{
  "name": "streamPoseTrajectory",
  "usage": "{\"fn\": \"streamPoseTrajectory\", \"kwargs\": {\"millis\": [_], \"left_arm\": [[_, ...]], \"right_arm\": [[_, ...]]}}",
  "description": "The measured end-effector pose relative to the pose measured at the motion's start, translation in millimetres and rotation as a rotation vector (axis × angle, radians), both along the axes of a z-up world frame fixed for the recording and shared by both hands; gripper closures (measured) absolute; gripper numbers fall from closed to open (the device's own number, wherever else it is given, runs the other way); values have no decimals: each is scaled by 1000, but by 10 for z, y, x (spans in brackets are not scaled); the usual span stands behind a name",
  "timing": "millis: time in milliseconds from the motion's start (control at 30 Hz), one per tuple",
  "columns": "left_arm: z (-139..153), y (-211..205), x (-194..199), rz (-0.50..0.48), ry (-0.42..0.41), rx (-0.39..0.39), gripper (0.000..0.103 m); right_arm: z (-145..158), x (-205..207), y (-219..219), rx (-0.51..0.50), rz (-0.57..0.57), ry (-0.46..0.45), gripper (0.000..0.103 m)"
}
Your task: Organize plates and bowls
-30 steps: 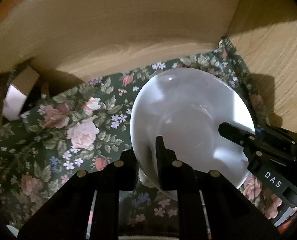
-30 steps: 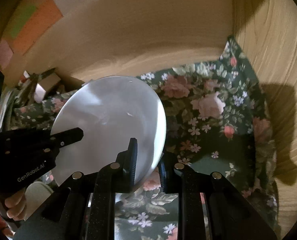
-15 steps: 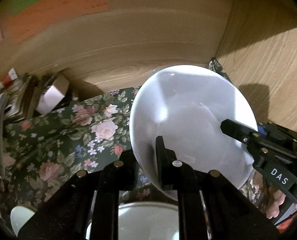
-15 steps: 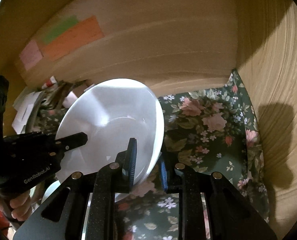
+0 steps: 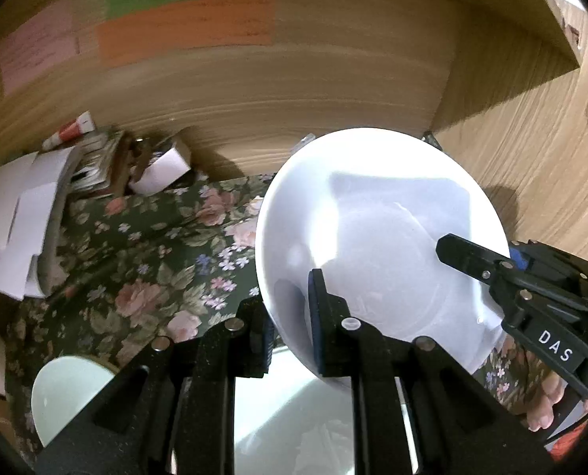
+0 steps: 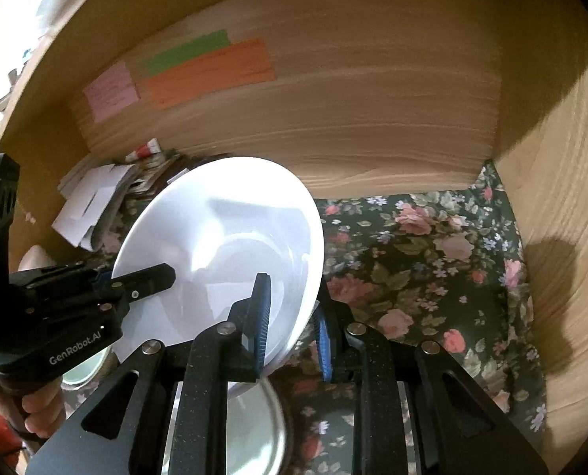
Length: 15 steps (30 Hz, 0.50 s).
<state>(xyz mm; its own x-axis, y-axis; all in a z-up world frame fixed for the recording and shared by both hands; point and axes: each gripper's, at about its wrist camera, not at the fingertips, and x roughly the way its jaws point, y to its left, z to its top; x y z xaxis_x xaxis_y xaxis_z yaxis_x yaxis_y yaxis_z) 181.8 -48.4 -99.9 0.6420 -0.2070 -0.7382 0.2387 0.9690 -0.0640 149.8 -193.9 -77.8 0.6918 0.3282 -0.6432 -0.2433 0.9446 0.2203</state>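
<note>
A white plate (image 5: pixel 373 217) hangs tilted above the floral cloth (image 5: pixel 155 269), held by both grippers. My left gripper (image 5: pixel 290 301) is shut on the plate's lower left rim. My right gripper (image 5: pixel 472 261) comes in from the right, one finger across the plate's face. In the right wrist view the plate (image 6: pixel 222 237) stands steeply on edge, and my right gripper (image 6: pixel 292 308) is shut on its lower right rim. The left gripper (image 6: pixel 151 277) grips its left side. Below lie another white dish (image 5: pixel 294 415) and a pale green bowl (image 5: pixel 68 392).
Wooden walls (image 6: pixel 353 118) close the nook at the back and right. Coloured paper notes (image 6: pixel 207 67) are stuck on the back wall. A pile of papers and boxes (image 5: pixel 36 213) sits at the back left. The cloth to the right (image 6: pixel 432 261) is bare.
Both grippers have lifted the plate up and back from the cloth. More of the back wall with its notes shows now, and the dishes below have come into view.
</note>
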Motion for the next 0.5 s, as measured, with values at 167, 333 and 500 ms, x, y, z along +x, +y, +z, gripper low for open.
{"fn": "streamPoseTrajectory", "kwargs": {"millis": [167,333,500], "left_arm": [[31,193,-159,27,-12,-11,88],[42,378,-307,59,-25,-22,88],[45,572,-432,93,-31,-34,88]], "right_arm": [[11,-92,161,0,27,-12,84],[25,-158,334,-3,61,-20,84],[20,-215,528,-2,97,-25,84]]}}
